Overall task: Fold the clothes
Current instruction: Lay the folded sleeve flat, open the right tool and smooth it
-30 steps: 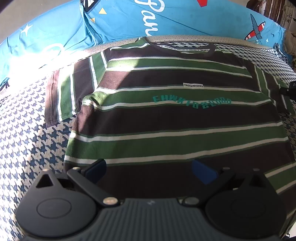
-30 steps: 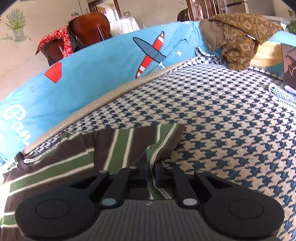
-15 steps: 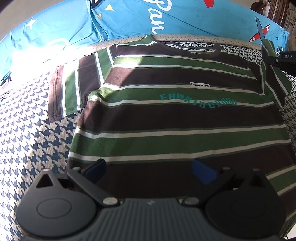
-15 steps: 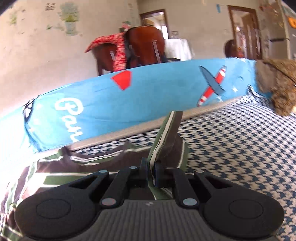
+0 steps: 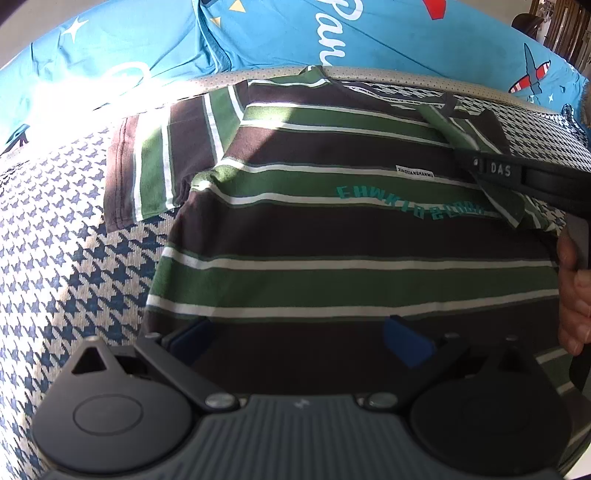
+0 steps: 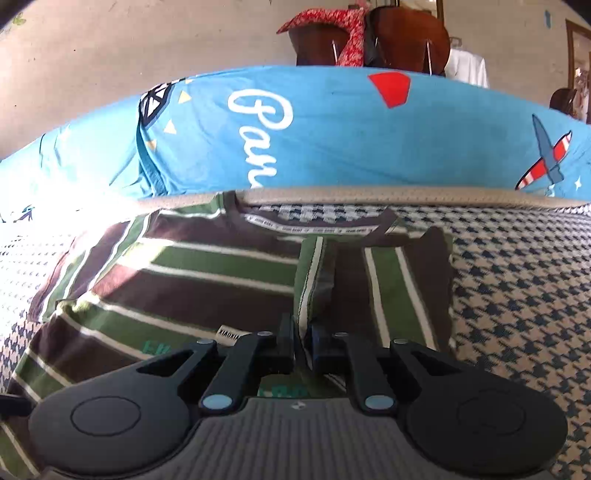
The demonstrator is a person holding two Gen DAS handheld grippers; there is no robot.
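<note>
The striped shirt is soft, matt cloth with a small white cloth label. It lies on a woven, rough-looking checked cover. The blue cushion is smooth cloth with printed pictures. Both grippers, left and right, are matt black plastic with shiny metal pins. The chair is glossy brown wood.

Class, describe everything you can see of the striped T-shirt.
The green, brown and white striped T-shirt looks like soft knit. It lies front up on the houndstooth cover, collar toward the blue bedding, with teal lettering and a small white label. One sleeve lies flat; the right gripper, shut on the other sleeve, holds it over the chest.
</note>
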